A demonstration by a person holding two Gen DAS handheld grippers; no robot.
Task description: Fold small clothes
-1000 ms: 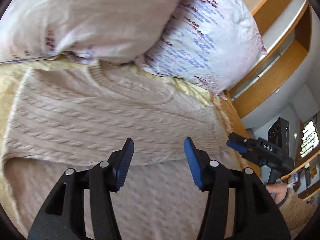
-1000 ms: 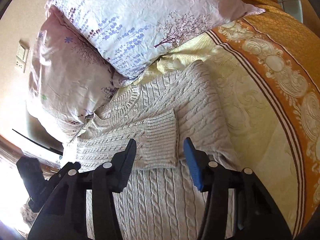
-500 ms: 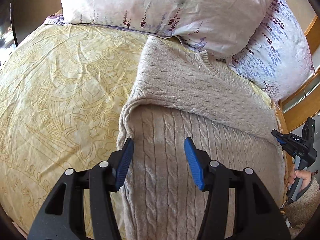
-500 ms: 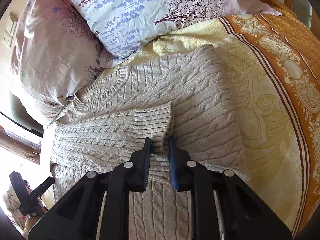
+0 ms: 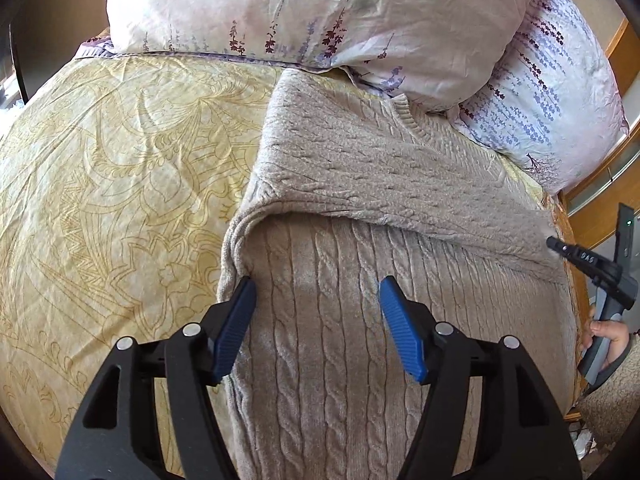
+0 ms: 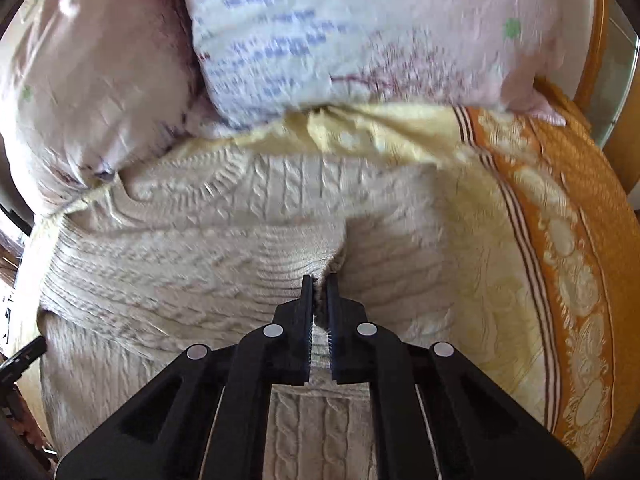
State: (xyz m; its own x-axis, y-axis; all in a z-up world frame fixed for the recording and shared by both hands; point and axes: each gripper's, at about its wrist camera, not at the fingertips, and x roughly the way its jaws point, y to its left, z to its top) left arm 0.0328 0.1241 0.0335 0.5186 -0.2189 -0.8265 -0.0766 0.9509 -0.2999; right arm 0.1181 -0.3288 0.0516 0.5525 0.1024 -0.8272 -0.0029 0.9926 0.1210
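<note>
A beige cable-knit sweater (image 5: 360, 184) lies on the bed, one sleeve folded across its body. My left gripper (image 5: 316, 292) is open and empty, just above the sweater's body near its left edge. My right gripper (image 6: 319, 286) is shut on the ribbed cuff of the folded sleeve (image 6: 334, 268) and lifts it off the sweater (image 6: 224, 248). The right gripper also shows at the right edge of the left wrist view (image 5: 554, 246), at the sleeve's end.
Two floral pillows (image 5: 320, 8) (image 6: 344, 36) lie against the sweater's collar. The yellow patterned bedspread (image 5: 112, 184) extends left; its orange border (image 6: 560, 208) runs along the right. A wooden headboard (image 5: 600, 216) stands at the far right.
My right gripper closed on the sleeve cuff and has lifted and pulled it; its view is blurred from motion. My left gripper swung left, then moved in closer over the sweater's body.
</note>
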